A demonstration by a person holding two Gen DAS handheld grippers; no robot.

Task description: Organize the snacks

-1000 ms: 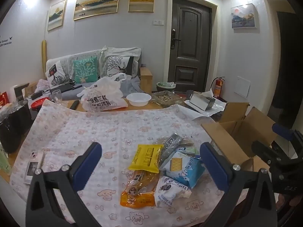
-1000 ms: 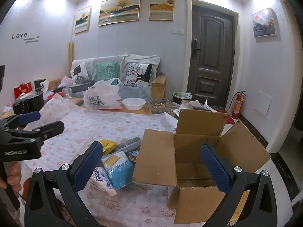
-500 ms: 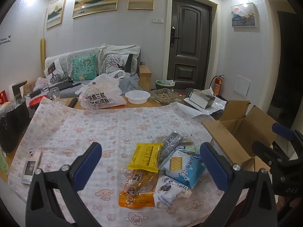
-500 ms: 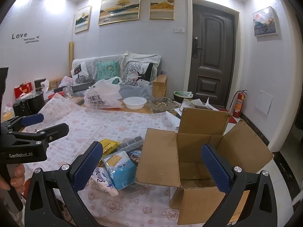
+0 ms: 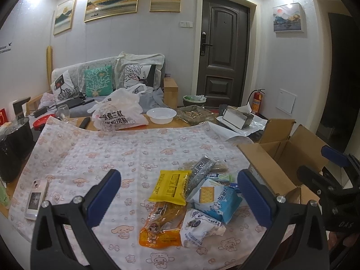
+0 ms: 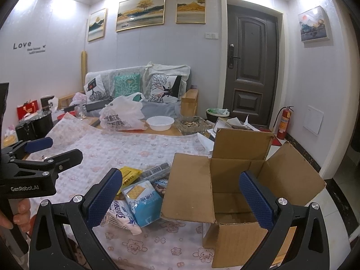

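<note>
A heap of snack packets lies on the patterned tablecloth [image 5: 94,157]: a yellow packet [image 5: 172,186], an orange packet [image 5: 160,227], a blue cracker packet [image 5: 217,198], a white packet [image 5: 199,227] and a dark barred packet [image 5: 200,171]. My left gripper [image 5: 177,193] hangs open above them, holding nothing. An open cardboard box [image 6: 236,191] stands to the right of the heap. My right gripper [image 6: 180,193] is open and empty over the box's near left flap. The blue cracker packet [image 6: 144,202] and white packet [image 6: 121,216] also show beside that flap.
A phone [image 5: 36,199] lies at the cloth's left edge. At the table's back stand a white plastic bag [image 5: 119,114], a white bowl [image 5: 161,115], a glass tray [image 5: 194,114] and a metal box [image 5: 237,119]. A black pot [image 5: 13,144] sits far left.
Both grippers have drifted slightly; the left view has shifted a little so the snacks and phone sit marginally higher. Nothing was picked up and both stay open.
</note>
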